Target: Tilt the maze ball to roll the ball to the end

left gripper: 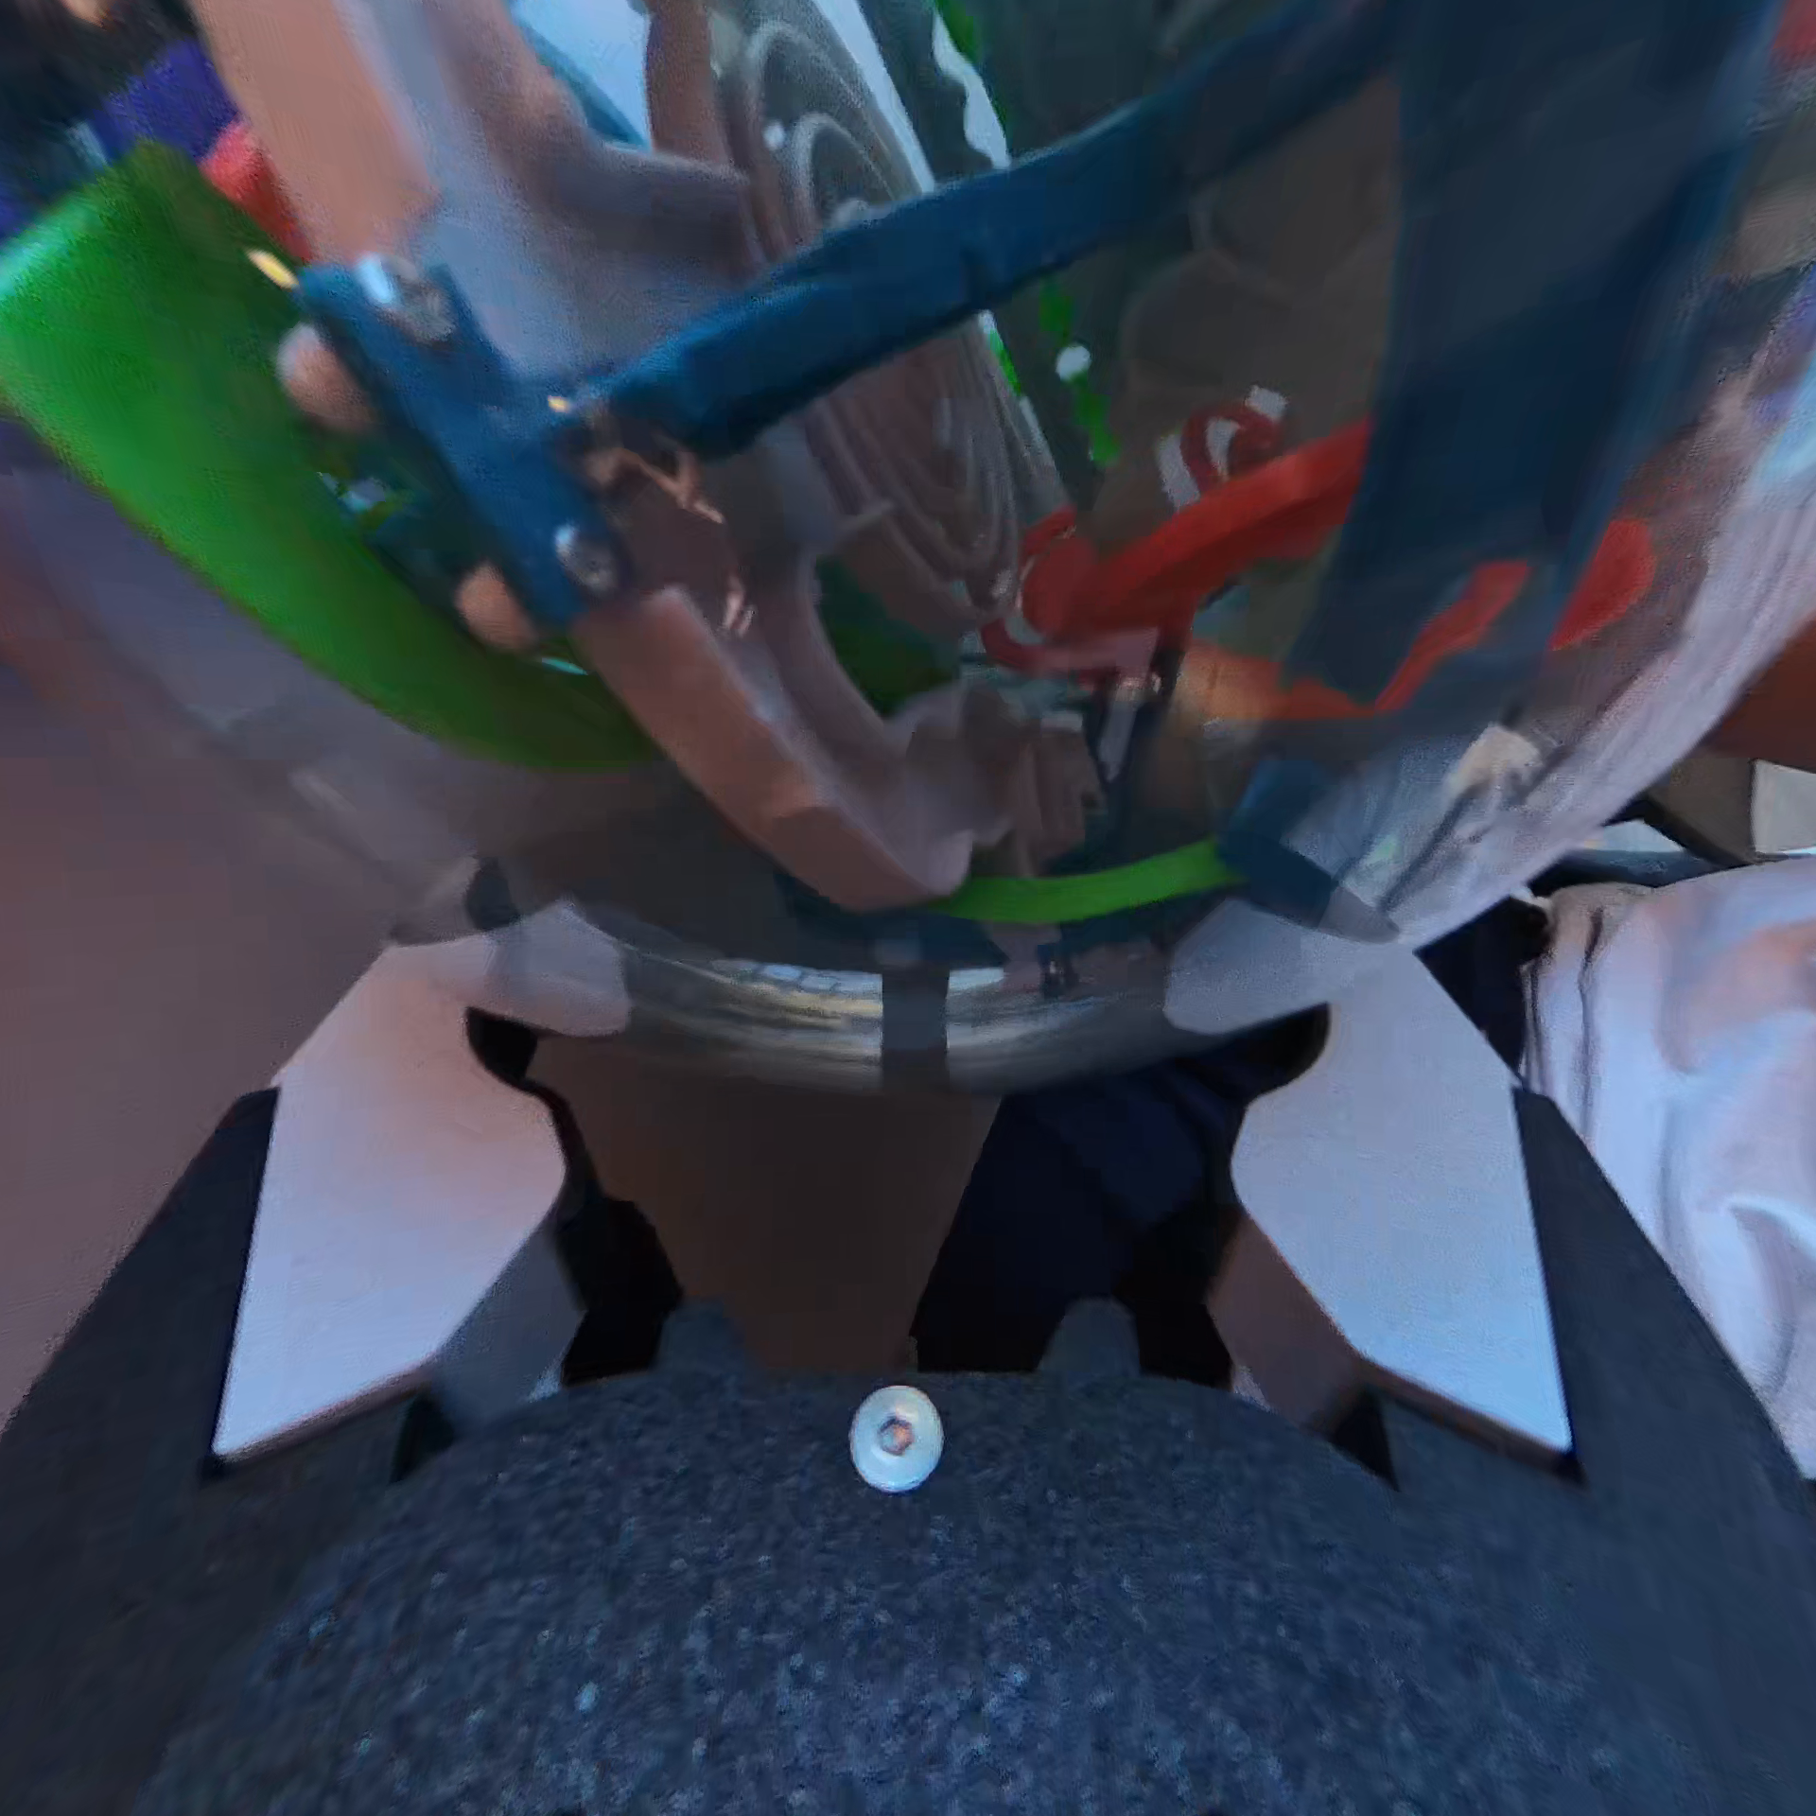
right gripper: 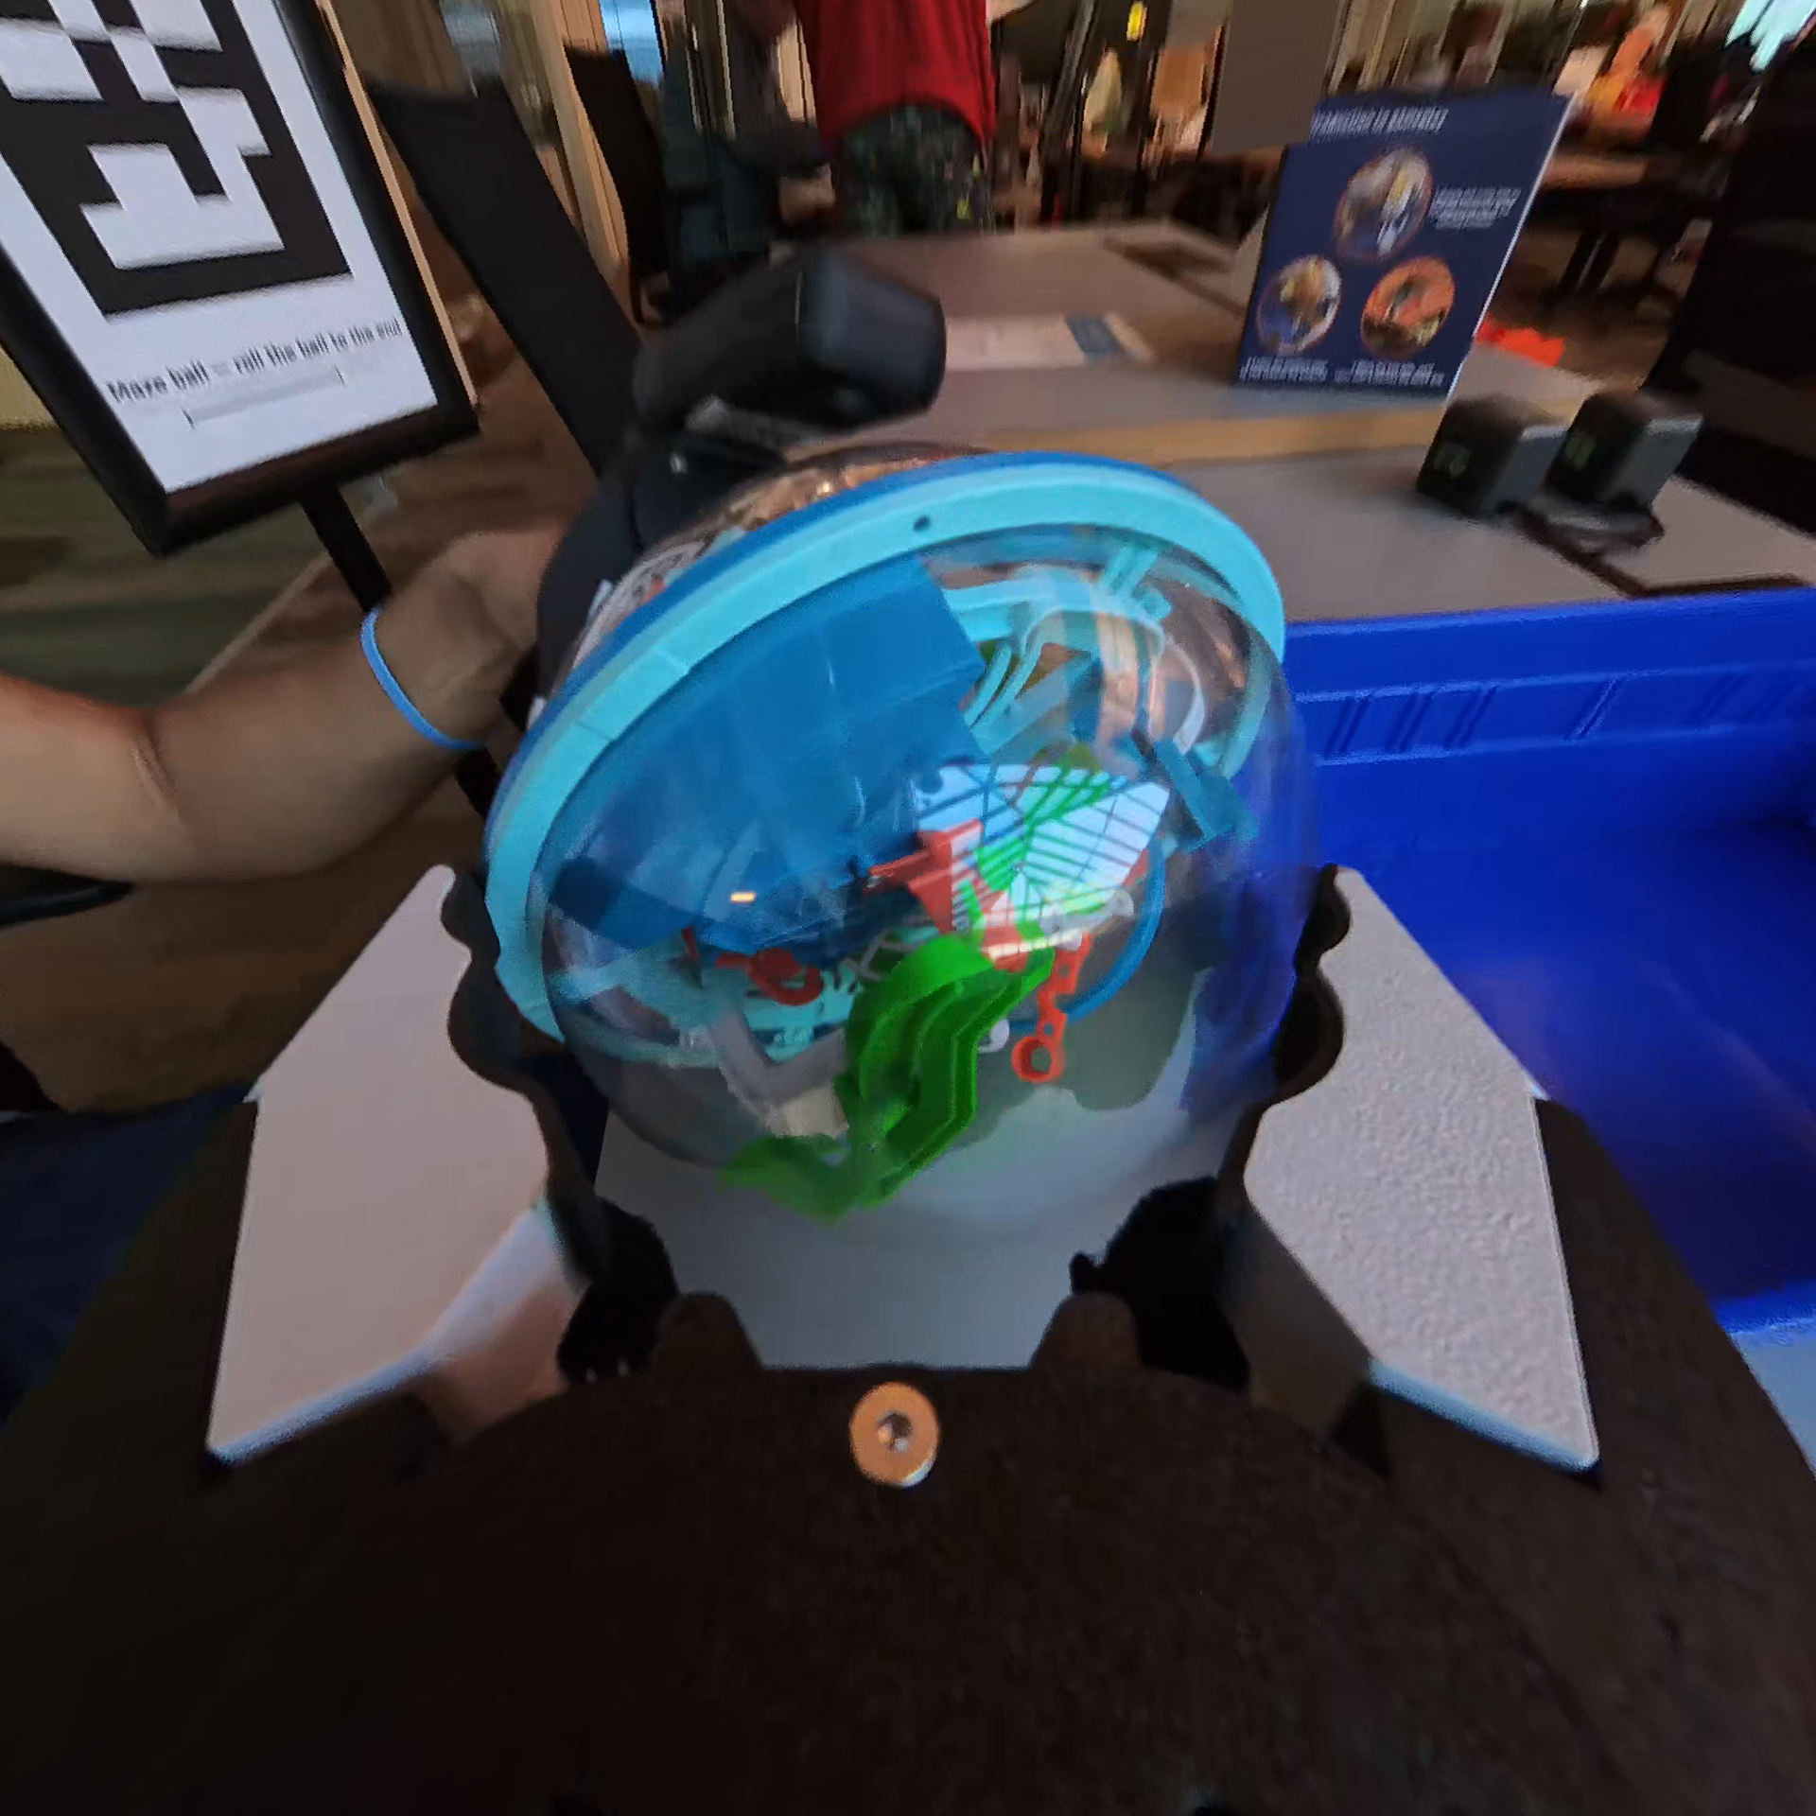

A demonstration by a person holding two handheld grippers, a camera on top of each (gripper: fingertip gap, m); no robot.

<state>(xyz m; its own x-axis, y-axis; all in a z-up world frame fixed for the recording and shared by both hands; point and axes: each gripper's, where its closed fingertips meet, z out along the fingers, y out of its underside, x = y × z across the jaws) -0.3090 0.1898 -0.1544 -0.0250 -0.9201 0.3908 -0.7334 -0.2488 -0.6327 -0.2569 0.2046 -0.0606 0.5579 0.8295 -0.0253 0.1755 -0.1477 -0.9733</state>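
so the maze ball (right gripper: 884, 835) is up off the worktop (right gripper: 1277, 511), pinched from opposite sides by the right claw (right gripper: 889, 983) and left claw (left gripper: 899, 993), probably so both hands can tip it to steer the ball, which I can't spot.

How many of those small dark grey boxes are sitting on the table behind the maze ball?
2. Both sit side by side at the table's far right: one dark grey box on the left, the other box touching or almost touching it. More may lie out of view.
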